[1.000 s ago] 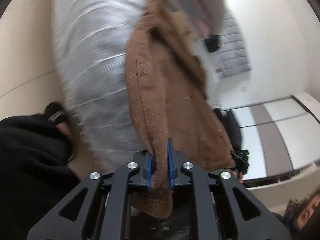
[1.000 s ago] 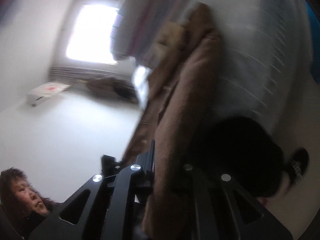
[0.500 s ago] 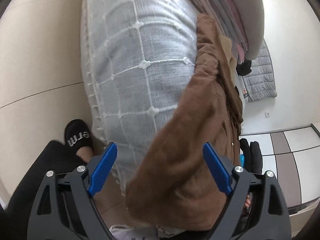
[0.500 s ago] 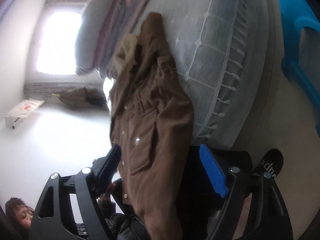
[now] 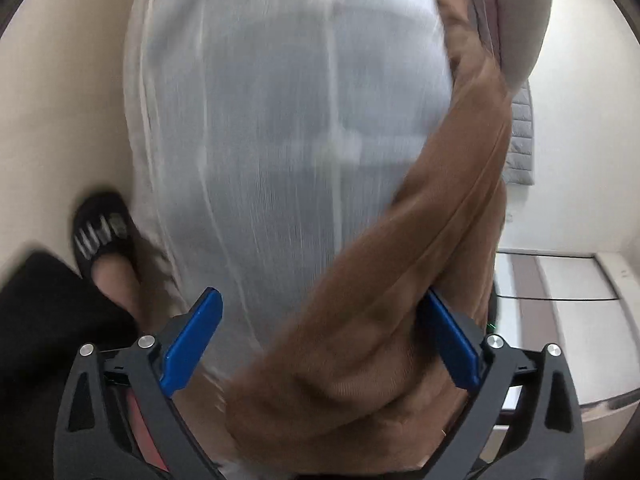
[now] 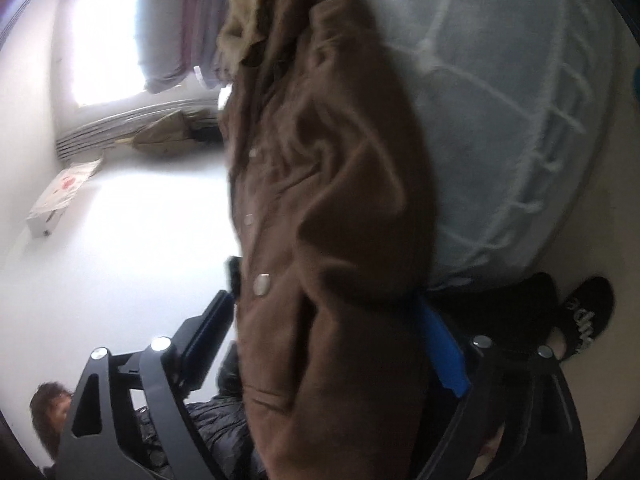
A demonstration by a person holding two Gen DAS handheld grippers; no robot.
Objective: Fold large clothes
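Loosely between both grippers' spread fingers, brown coat along bed edge.

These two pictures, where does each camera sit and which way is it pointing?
Left wrist view: on the left gripper, facing the brown corduroy jacket on the pale grey checked bed cover; black slipper shows.
Right wrist view: on the right gripper, facing the jacket's snaps; slipper again.
Shared: jacket, bed cover, slipper; both grippers open.
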